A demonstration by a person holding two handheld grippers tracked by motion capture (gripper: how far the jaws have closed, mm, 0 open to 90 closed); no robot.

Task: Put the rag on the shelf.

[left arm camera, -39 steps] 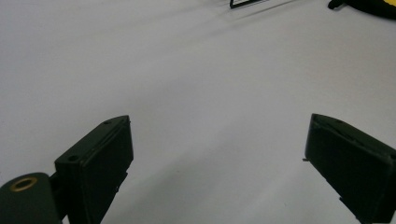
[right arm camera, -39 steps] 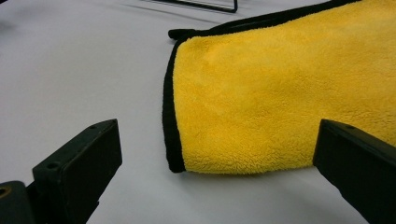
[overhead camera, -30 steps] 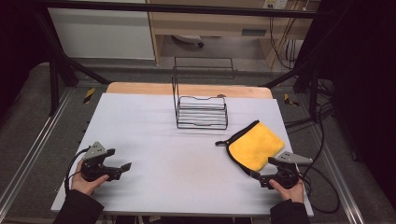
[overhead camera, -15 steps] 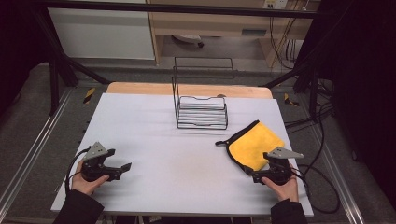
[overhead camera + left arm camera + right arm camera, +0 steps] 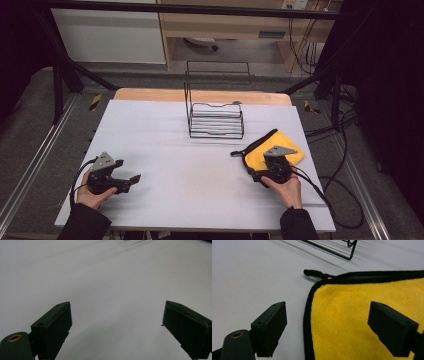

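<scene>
The yellow cloth lies flat on the table at four o'clock from the wire rack. The right tool has slid in over its near edge, jaws apart but just narrowing, straddling the black hem, likely readying a pinch. The left tool rests open, well apart.

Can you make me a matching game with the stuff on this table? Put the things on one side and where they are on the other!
Things:
1. yellow cloth
2. wire rack
3. left gripper
4. right gripper

Places:
A. near the far edge, in the middle
B. over bare white table, near left corner
C. flat at the right edge
D. open, over the cloth's black border

Pairs: 1-C, 2-A, 3-B, 4-D
</scene>
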